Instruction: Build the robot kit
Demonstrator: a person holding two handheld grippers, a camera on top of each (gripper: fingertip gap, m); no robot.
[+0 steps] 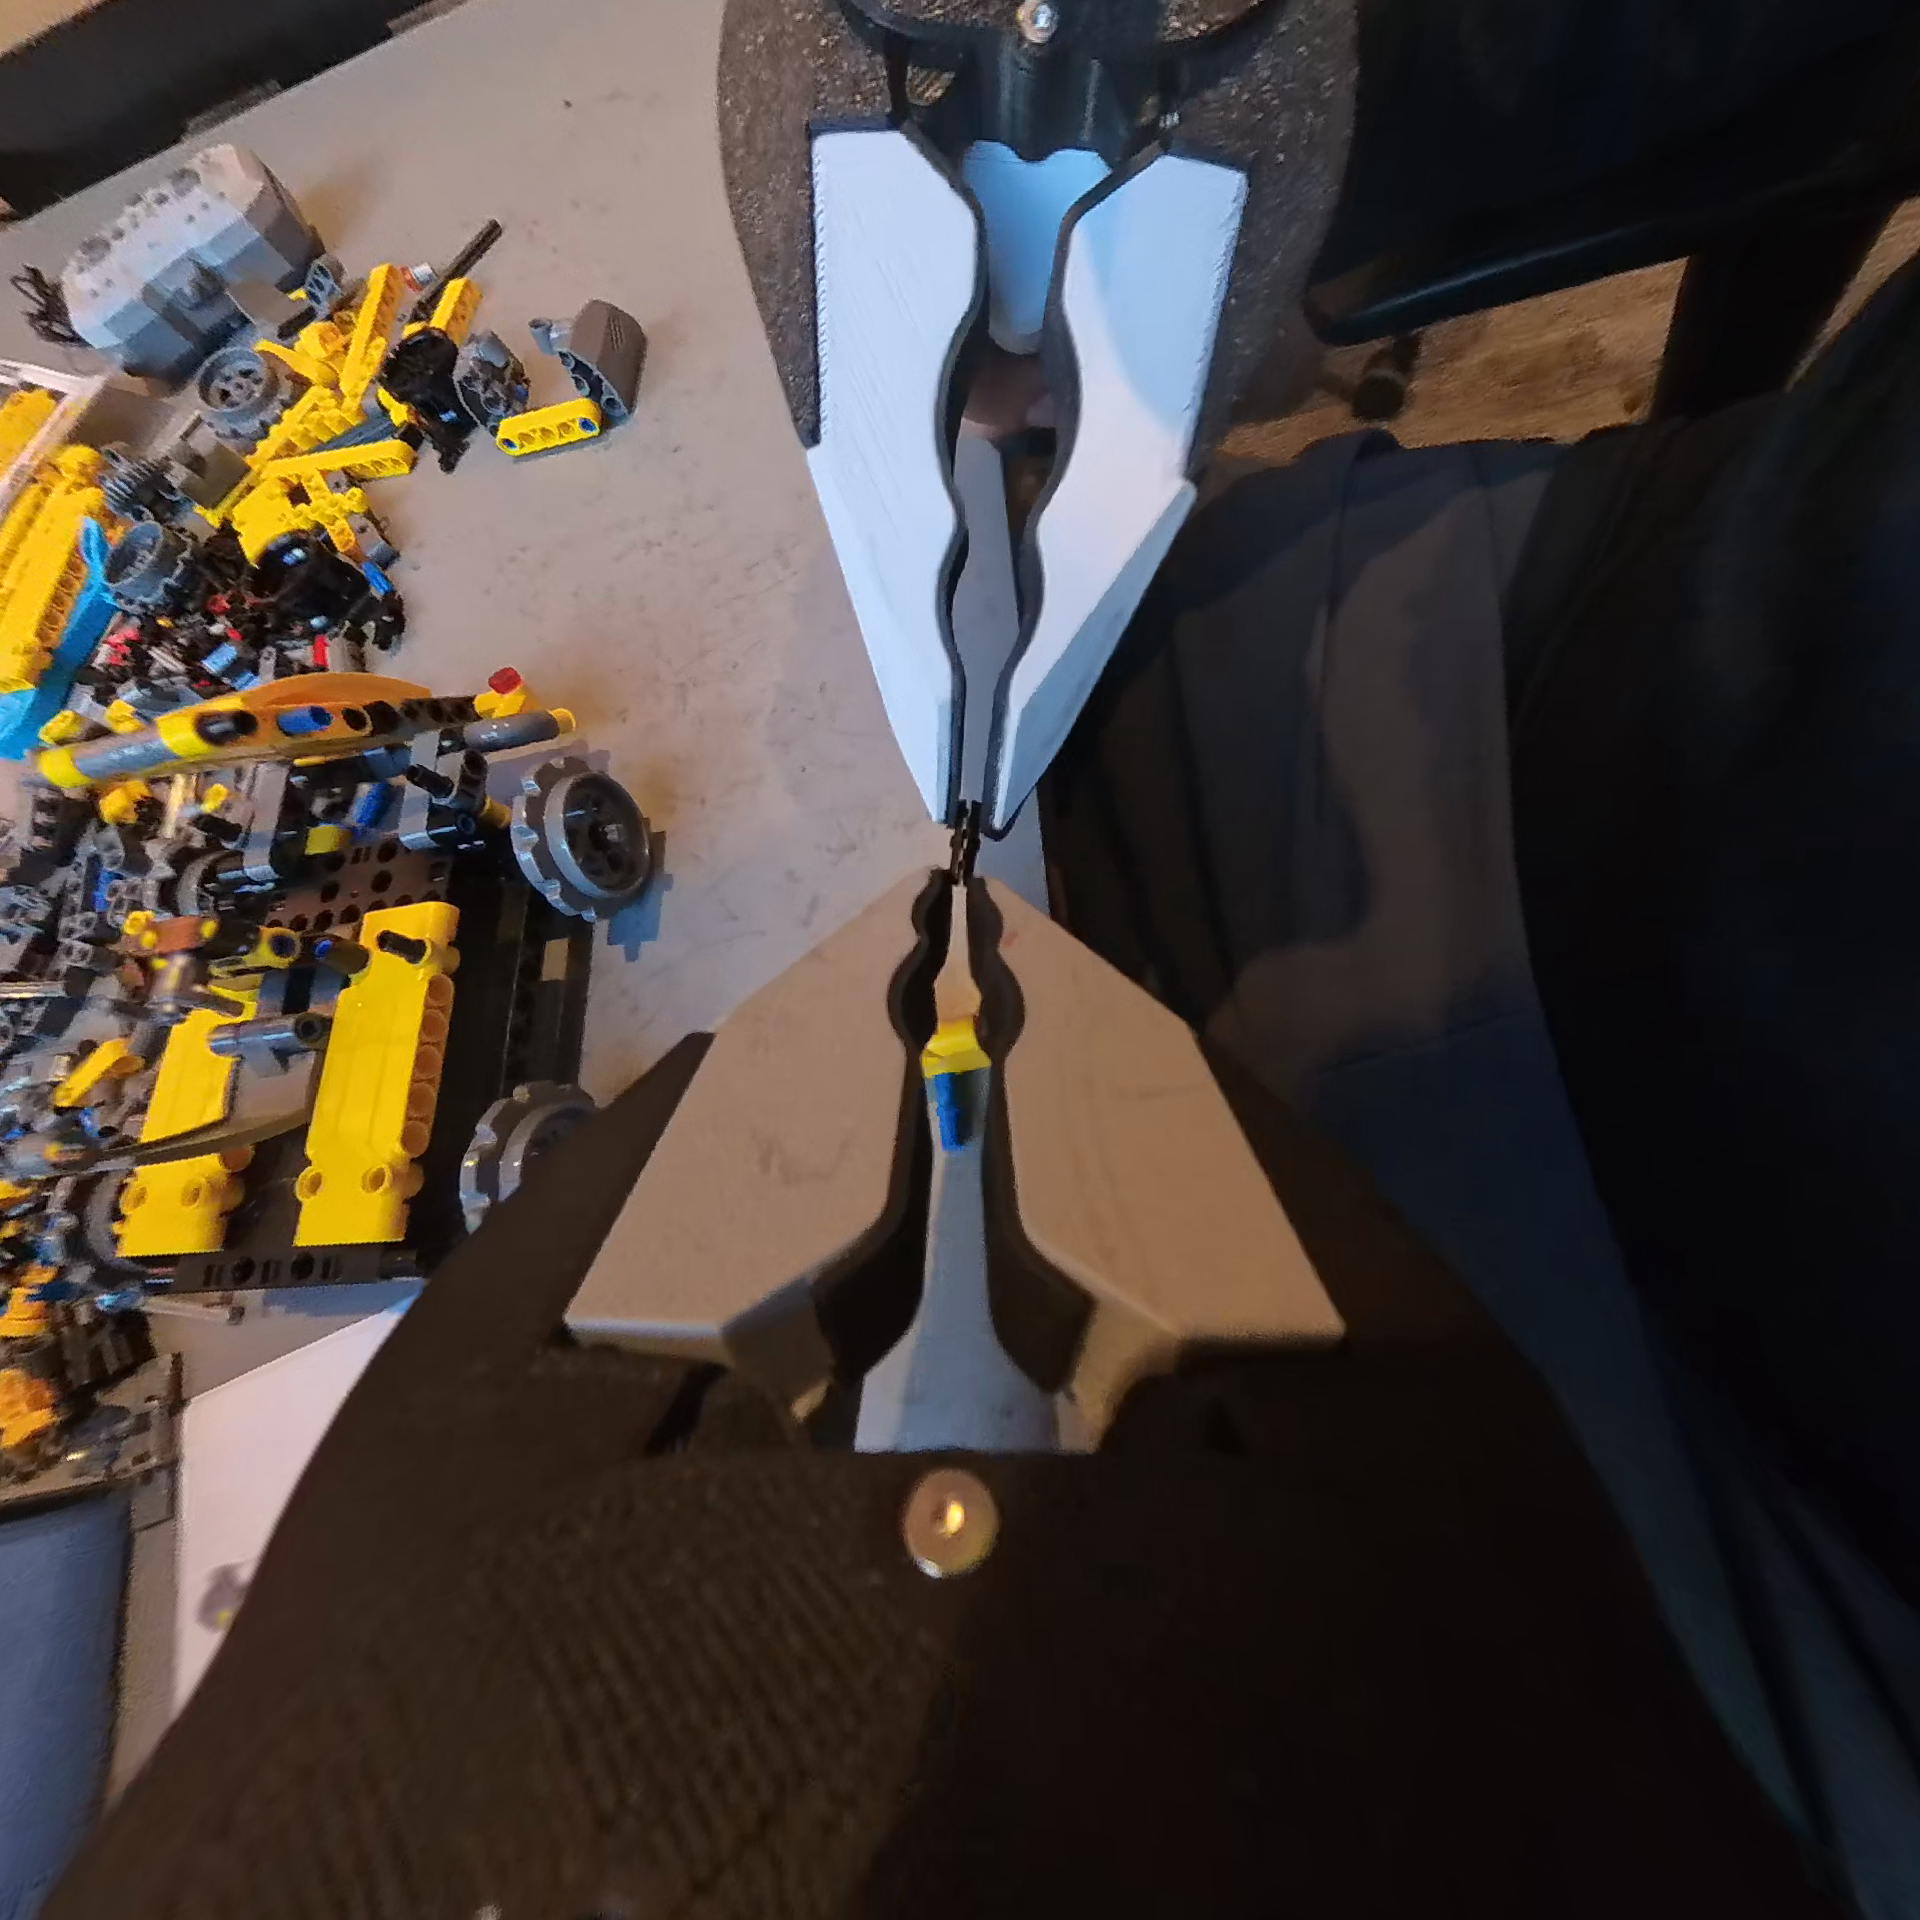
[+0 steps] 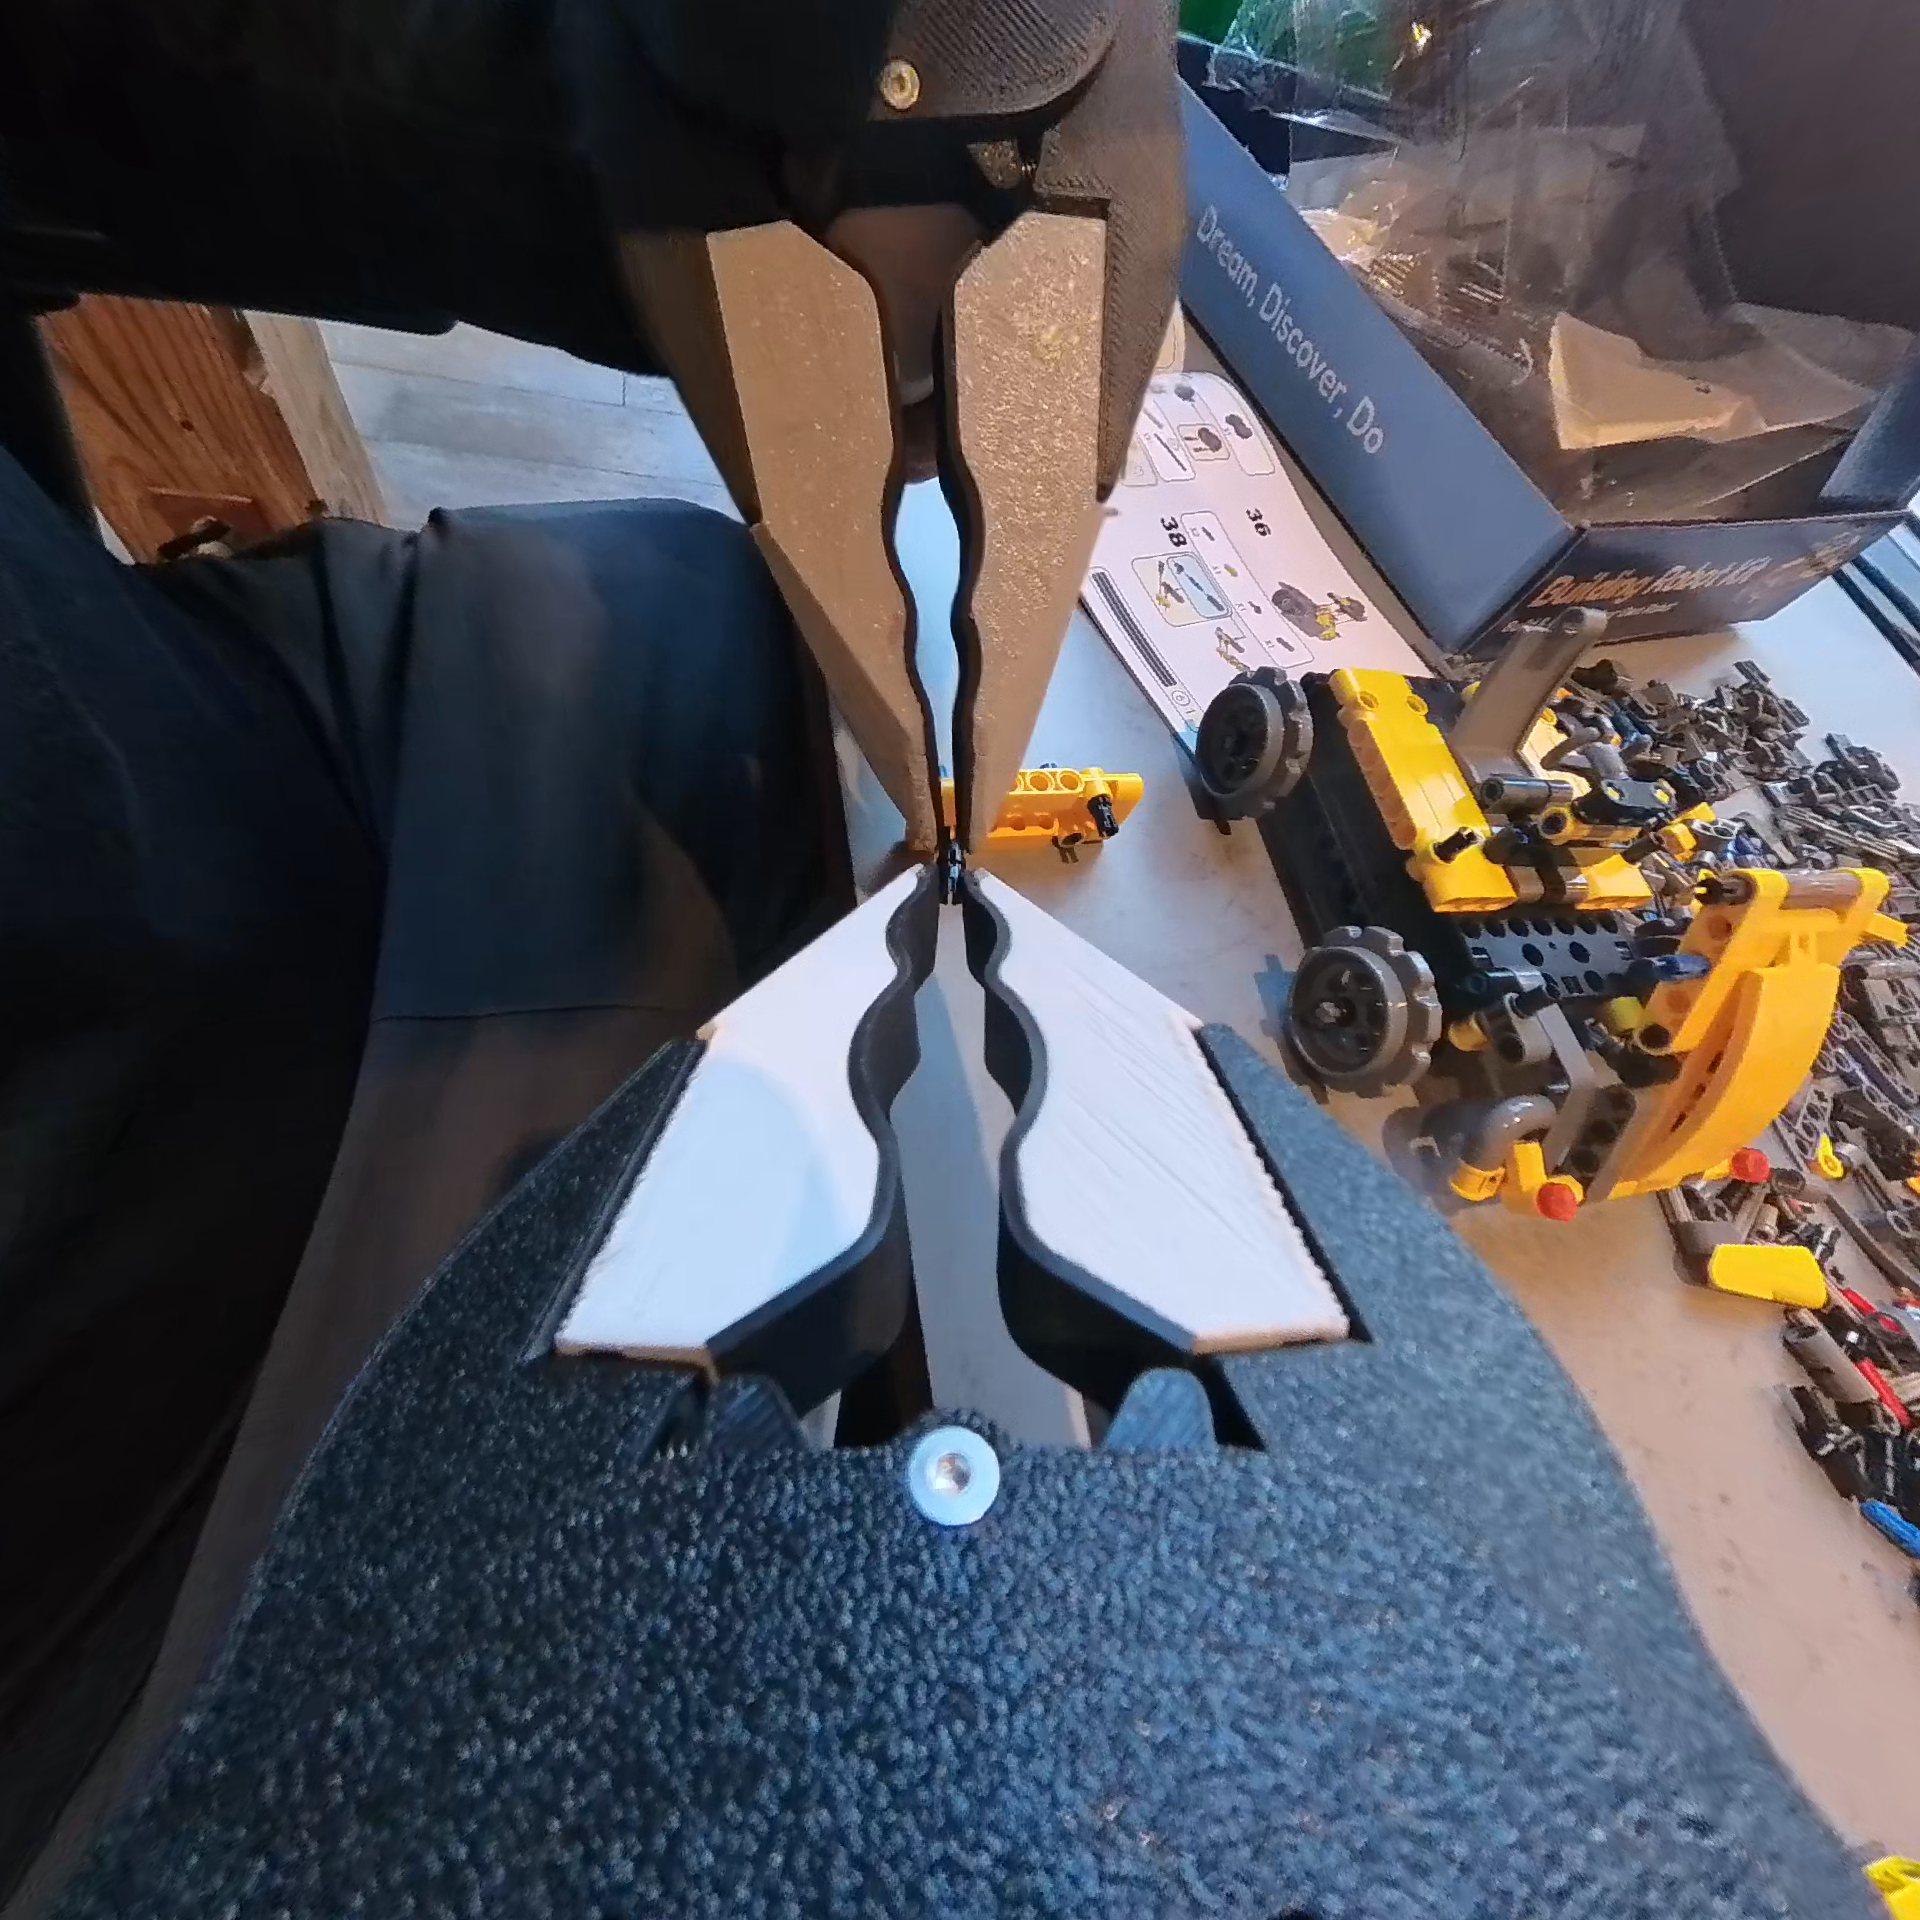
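My left gripper (image 1: 956,881), with tan fingers, and my right gripper (image 2: 951,883), with white fingers, meet tip to tip just over the table's near edge. Both are shut. A small black pin (image 1: 967,844) is pinched between the two pairs of tips; it also shows in the right wrist view (image 2: 951,860). The right gripper (image 1: 971,816) comes in from the top of the left wrist view, and the left gripper (image 2: 948,831) from the top of the right wrist view. A short yellow beam with a blue pin (image 1: 951,1070) lies on the table under the left fingers, also visible in the right wrist view (image 2: 1049,805).
A yellow and black wheeled brick model (image 2: 1538,894) stands on the beige table (image 1: 644,561), amid a heap of loose parts (image 1: 156,644). An instruction booklet (image 2: 1195,561) and a dark blue box (image 2: 1403,447) lie behind. A person's dark-clothed lap (image 2: 468,779) is at the table edge. Less than 4 cm separates the two grippers' tips.
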